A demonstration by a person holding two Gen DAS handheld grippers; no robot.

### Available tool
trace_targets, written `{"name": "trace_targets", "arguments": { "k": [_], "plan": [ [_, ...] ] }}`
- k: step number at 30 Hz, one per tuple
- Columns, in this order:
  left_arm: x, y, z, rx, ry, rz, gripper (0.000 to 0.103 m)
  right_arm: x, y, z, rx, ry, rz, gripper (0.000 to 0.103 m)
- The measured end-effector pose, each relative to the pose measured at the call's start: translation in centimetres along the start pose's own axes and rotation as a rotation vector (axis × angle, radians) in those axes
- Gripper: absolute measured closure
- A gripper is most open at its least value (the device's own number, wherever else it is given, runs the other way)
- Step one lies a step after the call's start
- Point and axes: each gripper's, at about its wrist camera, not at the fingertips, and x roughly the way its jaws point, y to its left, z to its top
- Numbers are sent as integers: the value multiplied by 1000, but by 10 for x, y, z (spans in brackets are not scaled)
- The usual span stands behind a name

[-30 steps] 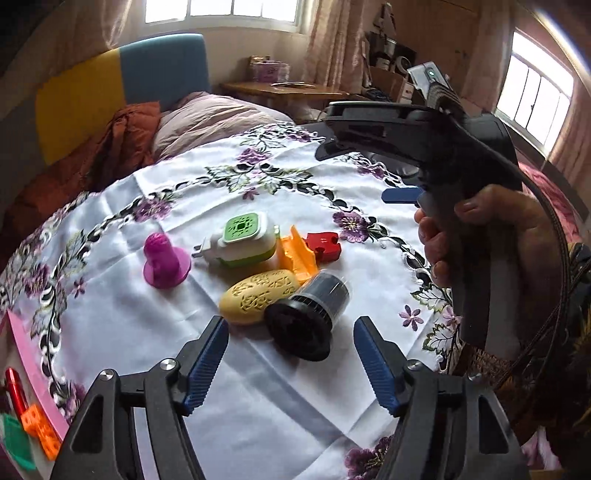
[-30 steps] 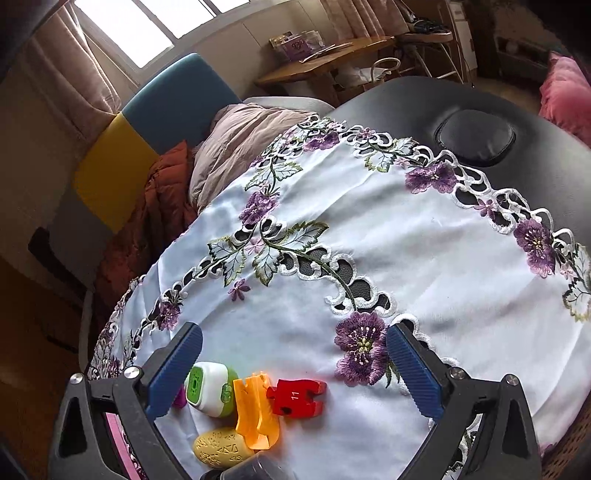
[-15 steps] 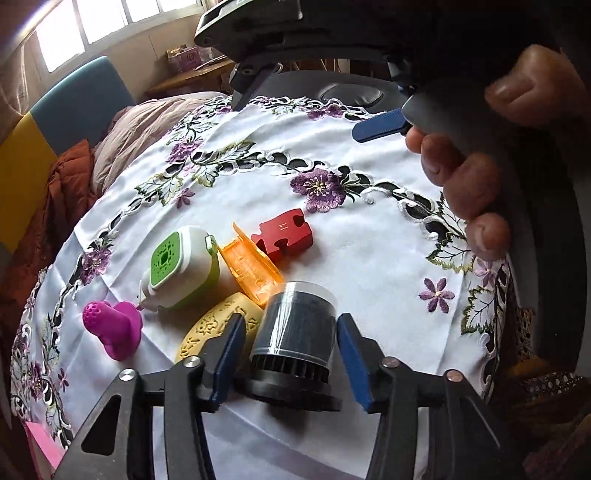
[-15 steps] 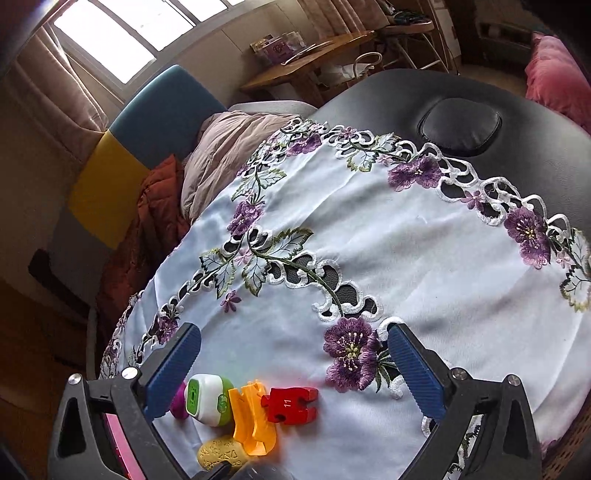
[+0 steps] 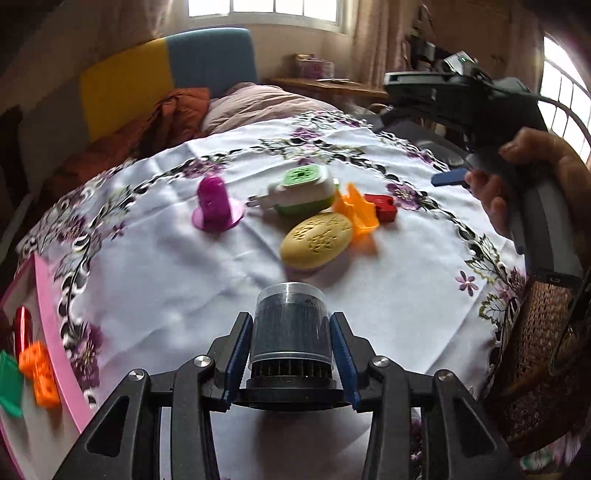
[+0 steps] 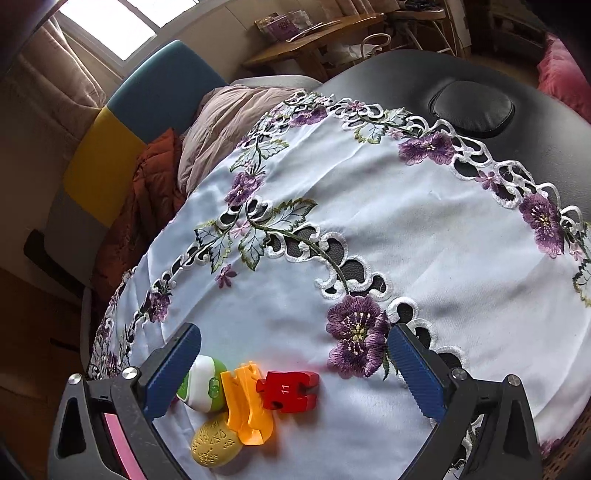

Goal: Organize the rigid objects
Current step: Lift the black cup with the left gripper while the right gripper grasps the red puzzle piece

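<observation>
Left gripper (image 5: pixel 290 363) pinches the black cylinder (image 5: pixel 290 332).
Right gripper (image 6: pixel 293 373) hangs spread above the red puzzle piece (image 6: pixel 288 391).

Light: daylight from windows (image 5: pixel 273 9) behind, glaring white
Shadows: soft, faint on the tablecloth (image 5: pixel 177 266)
Blur: slight motion smear, left wrist view
Edges: fisheye bending, dark corners

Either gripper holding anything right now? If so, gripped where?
Left gripper clamps the dark ribbed cylinder by its sides, just above its wider base. Right gripper is open, holding nothing.
</observation>
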Motion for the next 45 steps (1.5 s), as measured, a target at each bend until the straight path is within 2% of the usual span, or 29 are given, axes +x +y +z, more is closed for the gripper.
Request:
{"name": "trace_targets", "arguments": {
  "k": [3,10,11,13,15,18,19,22,26,32,34,38,40,42,43,45],
  "plan": [
    [0,14,0,-75,7,-8,60,5,6,-4,-30,22,0,1],
    [7,23,1,-143,0,-35,60,5,24,-11,-126,15,3,3],
    [6,23,0,-146,-3,-36,60,4,26,-11,-138,9,5,6],
    [6,24,0,-152,-6,-41,60,3,31,-13,-171,0,10,19],
    [6,26,-1,-162,-10,-45,59,4,38,-16,-208,6,19,28],
    [9,29,-3,-178,-6,-38,60,9,46,-21,-256,25,17,38],
    [16,30,-6,-185,27,-23,60,9,48,-22,-265,27,17,39],
    [16,29,-11,-181,9,-10,60,10,48,-23,-279,18,-19,43],
    [16,29,-12,-178,0,-9,60,14,40,-19,-250,25,-59,54],
    [18,28,-13,-159,-16,3,60,16,51,-24,-291,40,-5,54],
    [19,27,-13,-157,-17,7,60,16,54,-25,-292,51,33,47],
    [19,29,-13,-166,-23,3,60,15,56,-25,-297,40,37,44],
    [19,29,-13,-166,-25,2,60,14,50,-21,-266,26,16,38],
    [19,30,-13,-166,-27,1,60,18,41,-19,-250,39,-71,40],
    [19,30,-13,-167,-26,-1,60,21,37,-19,-249,52,-134,43],
    [19,30,-13,-173,-27,-4,60,27,31,-20,-253,85,-202,65]
  ]
}}
